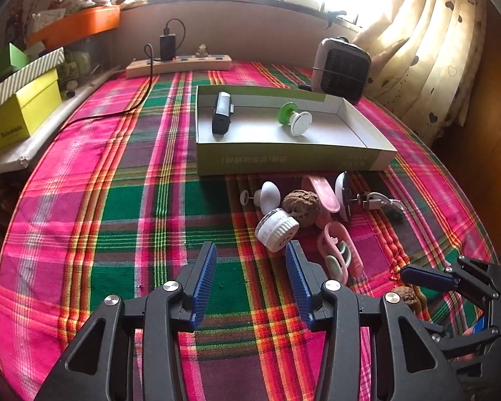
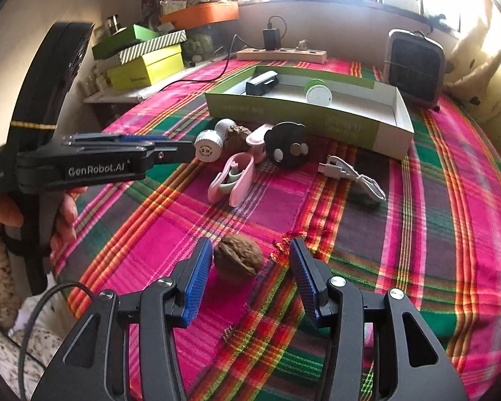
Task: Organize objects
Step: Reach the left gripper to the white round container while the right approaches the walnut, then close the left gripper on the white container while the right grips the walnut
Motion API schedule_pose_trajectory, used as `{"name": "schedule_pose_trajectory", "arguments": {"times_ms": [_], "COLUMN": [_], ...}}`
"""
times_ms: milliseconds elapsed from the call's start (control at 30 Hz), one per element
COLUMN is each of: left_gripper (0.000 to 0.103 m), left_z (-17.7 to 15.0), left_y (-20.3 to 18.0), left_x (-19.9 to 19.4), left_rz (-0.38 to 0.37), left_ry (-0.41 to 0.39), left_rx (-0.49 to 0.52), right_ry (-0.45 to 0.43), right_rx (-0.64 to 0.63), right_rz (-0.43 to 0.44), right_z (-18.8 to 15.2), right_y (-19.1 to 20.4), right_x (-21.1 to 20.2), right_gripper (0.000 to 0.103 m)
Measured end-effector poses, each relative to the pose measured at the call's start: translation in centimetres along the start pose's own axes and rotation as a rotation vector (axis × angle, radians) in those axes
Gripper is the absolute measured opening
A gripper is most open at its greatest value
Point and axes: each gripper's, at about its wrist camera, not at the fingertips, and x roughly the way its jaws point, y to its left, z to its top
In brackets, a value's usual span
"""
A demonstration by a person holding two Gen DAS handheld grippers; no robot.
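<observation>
The right gripper (image 2: 250,277) stood with its jaws spread around a walnut (image 2: 238,260) on the plaid tablecloth (image 1: 117,200); the left pad (image 2: 197,275) lay just beside the shell, the right pad well clear of it. The left gripper (image 1: 250,284) was spread with nothing between its jaws, the right fingertip (image 1: 295,267) just beside a white jar (image 1: 277,229). Beyond lay a cluster: a pink clip (image 2: 232,180), a second walnut (image 1: 300,205), a black disc (image 2: 285,148) and a white cable (image 2: 357,175). Farther back, the green box (image 1: 284,160) held a black device (image 1: 221,117) and a green-and-white spool (image 1: 295,118).
</observation>
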Motion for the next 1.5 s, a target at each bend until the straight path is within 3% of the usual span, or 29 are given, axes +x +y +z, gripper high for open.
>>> {"name": "schedule_pose_trajectory", "arguments": {"times_ms": [167, 367, 1333, 1400, 1500], "left_gripper": [0.042, 0.042, 0.042, 0.04, 0.03], "left_z": [0.1, 0.8, 1.7, 1.8, 1.9], "left_y": [0.0, -0.1, -0.7, -0.6, -0.6], "left_x": [0.2, 0.7, 3.0, 3.1, 3.1], "left_rz": [0.0, 0.001, 0.032, 0.033, 0.037], "left_ry": [0.0, -0.003, 0.019, 0.017, 0.017], "left_rx": [0.004, 0.001, 0.02, 0.016, 0.015], "right_ry": [-0.001, -0.003, -0.01, -0.01, -0.009], "right_rx": [-0.028, -0.037, -0.002, -0.001, -0.002], "right_rz": [-0.018, -0.053, -0.099, -0.098, -0.099], "right_z": [-0.1, -0.2, 1.1, 1.1, 1.1], "right_y": [0.2, -0.2, -2.6, -2.6, -2.5], "right_x": [0.0, -0.2, 0.5, 0.5, 0.5], "right_gripper": [0.048, 0.03, 0.03, 0.03, 0.03]}}
